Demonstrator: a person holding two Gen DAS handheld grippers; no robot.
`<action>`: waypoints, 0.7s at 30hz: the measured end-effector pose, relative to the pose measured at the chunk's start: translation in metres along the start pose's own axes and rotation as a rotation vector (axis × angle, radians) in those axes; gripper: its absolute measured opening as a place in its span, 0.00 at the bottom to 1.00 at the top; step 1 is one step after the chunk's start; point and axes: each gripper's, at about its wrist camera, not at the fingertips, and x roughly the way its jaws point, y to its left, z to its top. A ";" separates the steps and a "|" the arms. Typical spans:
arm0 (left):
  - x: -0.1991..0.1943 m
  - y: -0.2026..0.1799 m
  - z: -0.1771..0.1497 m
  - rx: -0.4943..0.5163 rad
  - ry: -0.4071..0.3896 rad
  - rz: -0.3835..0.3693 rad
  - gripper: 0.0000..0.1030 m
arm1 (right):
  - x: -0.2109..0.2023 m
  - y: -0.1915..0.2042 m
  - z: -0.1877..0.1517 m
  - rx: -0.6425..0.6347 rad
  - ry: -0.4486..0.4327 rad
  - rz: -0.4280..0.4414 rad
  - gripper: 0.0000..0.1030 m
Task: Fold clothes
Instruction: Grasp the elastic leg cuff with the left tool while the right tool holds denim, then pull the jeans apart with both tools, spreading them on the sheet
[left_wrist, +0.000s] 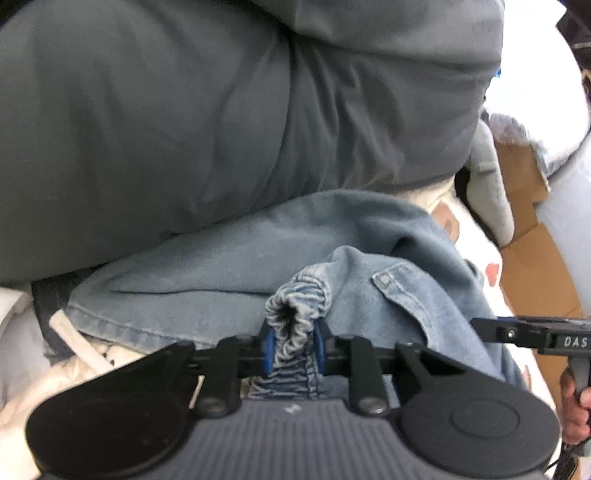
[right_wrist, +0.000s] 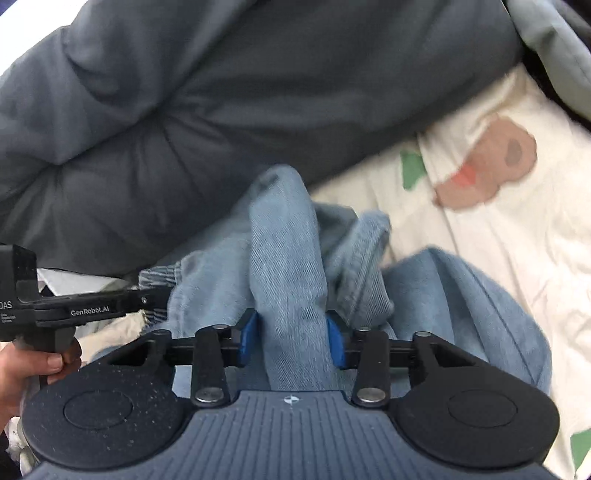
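Two handheld grippers are holding one light blue denim garment (left_wrist: 229, 266) that is lying crumpled on a cream bedsheet printed with a brown bear and green shapes (right_wrist: 517, 229), just near of a bulky dark grey padded duvet (left_wrist: 184, 122) filling the far side.

The left gripper (left_wrist: 293, 347) is pointing forward and level, its blue-padded jaws clamping the gathered, ribbed elastic waistband (left_wrist: 299, 299) of the garment, which is bunching up between them. At the right edge of this view, the other black gripper body is showing, with a hand (left_wrist: 576, 410) wrapping its handle.

The right gripper (right_wrist: 291, 343) is also reaching forward, its blue-padded jaws pinching a thick upright fold of denim (right_wrist: 284, 258). In this view the left tool is crossing in from the left, a hand (right_wrist: 33, 369) curling around its grip.
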 end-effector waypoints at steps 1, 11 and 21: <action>-0.003 0.001 0.000 -0.019 -0.009 -0.006 0.20 | 0.001 0.001 0.002 -0.012 0.002 0.001 0.41; -0.032 -0.014 -0.008 -0.028 -0.077 -0.023 0.16 | 0.007 0.011 0.013 -0.103 -0.013 -0.056 0.03; -0.074 -0.039 -0.011 -0.013 -0.136 -0.102 0.15 | -0.086 -0.032 0.006 -0.019 -0.105 -0.145 0.03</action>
